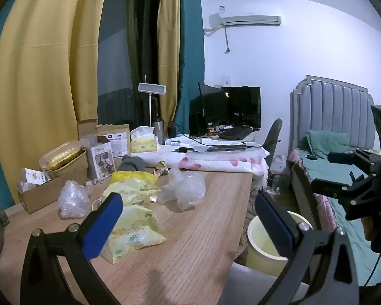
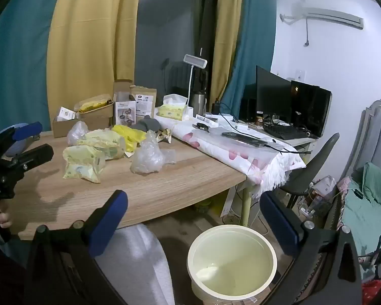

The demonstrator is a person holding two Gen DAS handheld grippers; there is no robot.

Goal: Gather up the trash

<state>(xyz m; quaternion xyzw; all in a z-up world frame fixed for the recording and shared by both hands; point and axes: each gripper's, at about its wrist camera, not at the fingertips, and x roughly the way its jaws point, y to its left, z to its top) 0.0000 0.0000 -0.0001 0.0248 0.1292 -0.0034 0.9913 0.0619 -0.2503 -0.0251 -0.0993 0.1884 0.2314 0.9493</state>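
Two grippers are seen, each with two blue-padded fingers. In the left wrist view the left gripper point(image 1: 188, 218) is spread wide at the bottom of the frame, and nothing is held between its fingers. In the right wrist view the right gripper point(image 2: 194, 225) is likewise spread wide and nothing is gripped by it.

One pale yellow bin point(image 2: 232, 261) is seen at the lower centre of the right wrist view, upright on the floor just beside the wooden table point(image 2: 144, 190). A small pale scrap appears to lie at its bottom left; otherwise only its bare inner wall is shown.

On the table, left of centre in both views, the trash is gathered. Three pale yellow tissue packs point(image 1: 132, 231) can be counted, flattened, with the long axis of the nearest one running from lower left to upper right in the left wrist view. Two crumpled clear plastic bags point(image 1: 184, 188) are placed just beside them, one on each side. One bright yellow bag point(image 2: 129, 133) is lain behind the packs.

Farther back, at the left, one open cardboard box point(image 1: 38, 195) is seen with small cartons inside. One lidded food container point(image 1: 61, 156) is set just behind it.
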